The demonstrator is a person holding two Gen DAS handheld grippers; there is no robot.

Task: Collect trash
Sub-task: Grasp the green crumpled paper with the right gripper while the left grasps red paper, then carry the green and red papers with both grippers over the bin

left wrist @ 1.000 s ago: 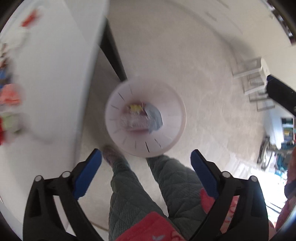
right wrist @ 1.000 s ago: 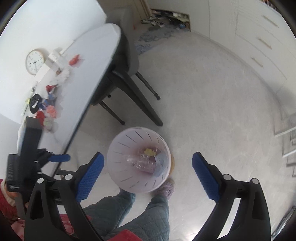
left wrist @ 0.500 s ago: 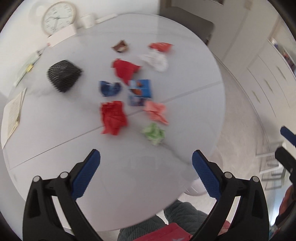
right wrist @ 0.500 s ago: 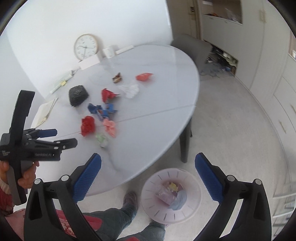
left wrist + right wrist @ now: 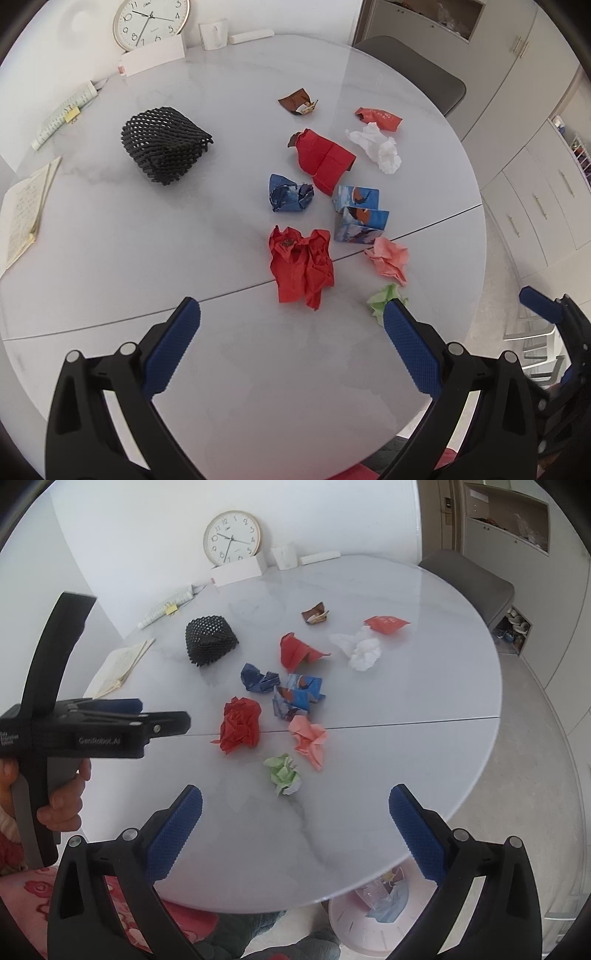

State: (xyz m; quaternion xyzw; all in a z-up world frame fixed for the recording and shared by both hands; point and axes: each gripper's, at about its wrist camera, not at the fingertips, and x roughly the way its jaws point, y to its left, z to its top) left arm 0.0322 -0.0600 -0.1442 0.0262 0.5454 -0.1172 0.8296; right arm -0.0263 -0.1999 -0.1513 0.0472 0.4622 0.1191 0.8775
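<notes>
Several crumpled scraps lie on the round white table (image 5: 110, 229): a red paper wad (image 5: 301, 267) (image 5: 240, 724), a green wad (image 5: 386, 297) (image 5: 283, 772), a pink wad (image 5: 389, 260) (image 5: 309, 740), blue wrappers (image 5: 290, 192), a folded red sheet (image 5: 325, 159), white tissue (image 5: 376, 147) and a black foam net (image 5: 164, 144) (image 5: 210, 638). My left gripper (image 5: 291, 314) is open and empty above the near table, just short of the red wad. My right gripper (image 5: 295, 797) is open and empty near the green wad. The pink bin (image 5: 373, 919) sits on the floor under the table's near edge.
A clock (image 5: 231, 537), white box (image 5: 240, 570), mug (image 5: 284, 555), notebook (image 5: 22, 218) and pen stand at the table's back and left. A grey chair (image 5: 469, 583) is at the far right. Cabinets (image 5: 535, 192) line the right wall.
Both grippers swung up from the bin on the floor to face the tabletop and have come closer to the scraps. Both stayed open and empty.
</notes>
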